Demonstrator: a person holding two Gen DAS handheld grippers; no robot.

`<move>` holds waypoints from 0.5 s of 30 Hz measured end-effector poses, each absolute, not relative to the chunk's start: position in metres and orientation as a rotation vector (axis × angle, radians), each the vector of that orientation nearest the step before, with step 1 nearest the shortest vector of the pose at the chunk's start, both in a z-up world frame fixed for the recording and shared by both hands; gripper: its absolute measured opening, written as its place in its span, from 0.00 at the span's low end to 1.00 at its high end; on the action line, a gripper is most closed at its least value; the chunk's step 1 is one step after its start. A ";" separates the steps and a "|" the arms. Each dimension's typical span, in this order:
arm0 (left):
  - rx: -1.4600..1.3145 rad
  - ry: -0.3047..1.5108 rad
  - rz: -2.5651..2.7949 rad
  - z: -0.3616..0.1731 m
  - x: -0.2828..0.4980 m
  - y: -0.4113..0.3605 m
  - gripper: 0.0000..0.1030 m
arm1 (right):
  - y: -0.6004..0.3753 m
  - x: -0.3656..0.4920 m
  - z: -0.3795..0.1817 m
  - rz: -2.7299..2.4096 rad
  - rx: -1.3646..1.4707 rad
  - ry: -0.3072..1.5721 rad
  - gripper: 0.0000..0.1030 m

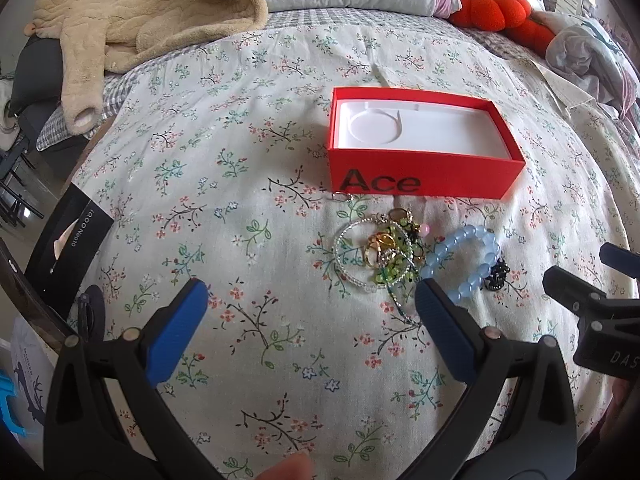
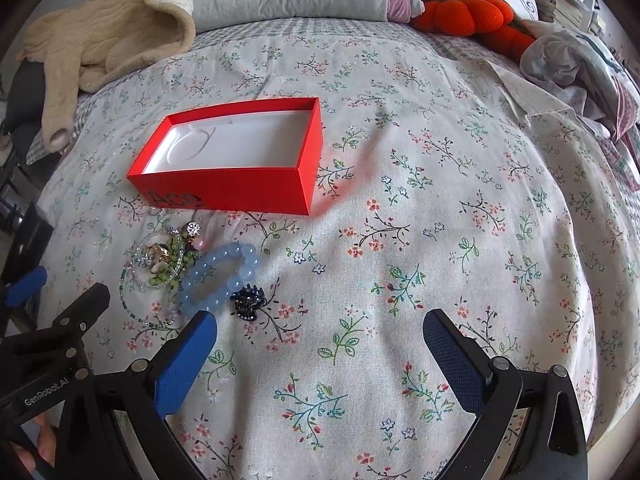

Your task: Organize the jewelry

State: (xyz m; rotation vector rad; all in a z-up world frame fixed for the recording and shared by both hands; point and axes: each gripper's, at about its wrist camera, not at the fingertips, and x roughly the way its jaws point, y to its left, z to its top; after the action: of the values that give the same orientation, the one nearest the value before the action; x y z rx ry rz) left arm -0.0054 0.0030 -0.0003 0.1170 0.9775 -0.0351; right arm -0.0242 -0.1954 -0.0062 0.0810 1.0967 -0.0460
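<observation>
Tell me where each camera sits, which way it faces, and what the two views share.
Left wrist: on the open left gripper, facing the jewelry pile and red box ahead; right gripper shows at right, a fingertip below.
Right wrist: on the open right gripper, facing bare floral bedspread; box and pile lie left, left gripper at the edge.
Shared: box, jewelry, blue bead bracelet, bedspread.
</observation>
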 end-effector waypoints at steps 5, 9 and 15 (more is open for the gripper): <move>0.047 1.006 -0.074 0.002 0.004 0.018 1.00 | -0.199 -0.019 -0.005 -0.040 0.076 1.110 1.00; 0.000 1.033 -0.115 0.010 0.018 0.029 1.00 | -0.197 -0.008 -0.001 0.029 0.092 1.140 1.00; -0.099 1.153 -0.205 -0.003 0.049 0.045 1.00 | -0.200 0.014 0.004 0.120 0.210 1.180 1.00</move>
State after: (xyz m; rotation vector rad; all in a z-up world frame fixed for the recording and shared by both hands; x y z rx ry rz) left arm 0.0491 0.0449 -0.0027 -0.0988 1.1527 -0.2054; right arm 0.0144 -0.1999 0.0045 0.2098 1.1797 0.1198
